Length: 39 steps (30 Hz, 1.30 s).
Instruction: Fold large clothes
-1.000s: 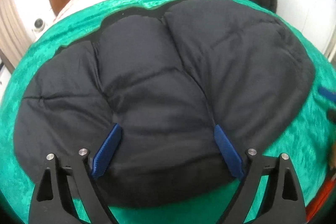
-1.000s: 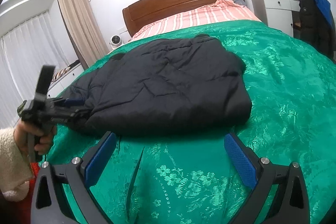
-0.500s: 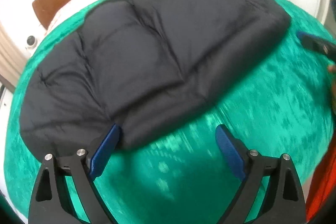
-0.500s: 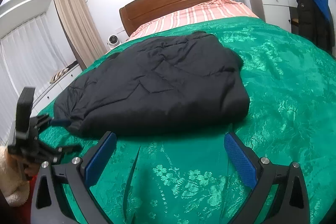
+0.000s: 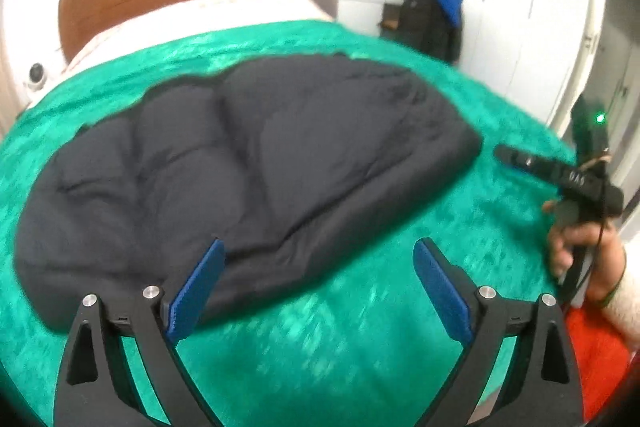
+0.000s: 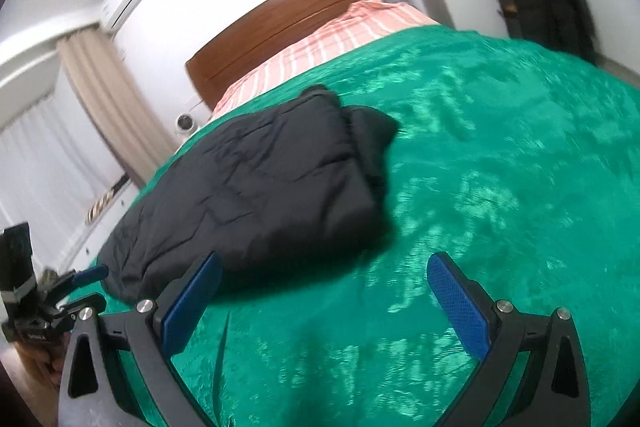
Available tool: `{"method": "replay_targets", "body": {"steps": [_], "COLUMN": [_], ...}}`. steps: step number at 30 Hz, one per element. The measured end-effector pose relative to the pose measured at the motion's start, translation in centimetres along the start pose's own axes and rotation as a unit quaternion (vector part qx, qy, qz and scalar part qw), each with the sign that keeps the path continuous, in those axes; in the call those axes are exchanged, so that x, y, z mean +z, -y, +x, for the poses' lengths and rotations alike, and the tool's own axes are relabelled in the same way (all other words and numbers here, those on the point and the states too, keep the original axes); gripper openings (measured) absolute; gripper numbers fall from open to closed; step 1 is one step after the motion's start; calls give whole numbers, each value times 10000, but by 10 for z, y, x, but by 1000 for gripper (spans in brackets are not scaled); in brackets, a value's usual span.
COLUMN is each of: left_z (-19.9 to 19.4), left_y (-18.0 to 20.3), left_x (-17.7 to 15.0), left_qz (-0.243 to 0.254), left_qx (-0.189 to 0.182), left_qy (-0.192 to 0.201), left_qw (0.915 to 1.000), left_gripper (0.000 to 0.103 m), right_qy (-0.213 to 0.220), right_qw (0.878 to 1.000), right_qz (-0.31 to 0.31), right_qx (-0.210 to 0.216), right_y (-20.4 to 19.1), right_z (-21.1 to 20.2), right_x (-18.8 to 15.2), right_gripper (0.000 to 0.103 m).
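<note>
My left gripper [image 5: 320, 267] hangs spread and empty over the green bedspread [image 5: 360, 347]. My right gripper [image 6: 324, 283] is equally wide, holding nothing. The folded black jacket [image 6: 256, 195] lies just ahead

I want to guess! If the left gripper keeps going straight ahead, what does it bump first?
Probably the green bedspread just beside the dark jacket; the left gripper is open, and depth is hard to judge.

Left gripper [image 5: 316, 279]: now back off the black jacket [image 5: 240, 163], over the green bedspread [image 5: 360, 347]; a second ago its blue pads [image 5: 196, 287] sat over the padding. Jaws wide apart as before.
Right gripper [image 6: 320, 299]: tilted, so the bed leans in its view; now nearer the jacket's corner.
Jacket: lies folded, shifted further away in the left view.
Right hand [image 5: 576, 247]: newly visible at the edge.
</note>
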<state>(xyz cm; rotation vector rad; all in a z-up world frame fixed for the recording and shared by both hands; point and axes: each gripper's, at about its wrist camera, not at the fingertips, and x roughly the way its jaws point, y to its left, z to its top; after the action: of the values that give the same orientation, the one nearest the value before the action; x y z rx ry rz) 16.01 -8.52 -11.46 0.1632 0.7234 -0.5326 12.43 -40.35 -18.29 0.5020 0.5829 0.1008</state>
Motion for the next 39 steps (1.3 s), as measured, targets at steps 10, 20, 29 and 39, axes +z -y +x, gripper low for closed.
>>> {"method": "replay_targets", "body": {"steps": [10, 20, 29, 39], "left_z": [80, 101, 96, -82], "left_y": [5, 23, 3, -152], "left_x": [-2, -2, 10, -25], "left_qz": [337, 357, -409, -2081], "left_qx": [-26, -396, -1205, -883], "left_qy": [-507, -797, -915, -39], "left_qw": [9981, 9954, 9876, 9741], "left_gripper": [97, 102, 100, 94], "right_qy": [-90, -913, -657, -280], "right_qw": [9992, 9635, 9925, 9375], "right_qz": [365, 2144, 256, -3409], "right_qx": [155, 1319, 996, 645], "right_y": [10, 38, -103, -371], "right_z": [-3, 81, 67, 80], "right_x": [3, 42, 107, 73], "right_gripper": [101, 102, 28, 28]}}
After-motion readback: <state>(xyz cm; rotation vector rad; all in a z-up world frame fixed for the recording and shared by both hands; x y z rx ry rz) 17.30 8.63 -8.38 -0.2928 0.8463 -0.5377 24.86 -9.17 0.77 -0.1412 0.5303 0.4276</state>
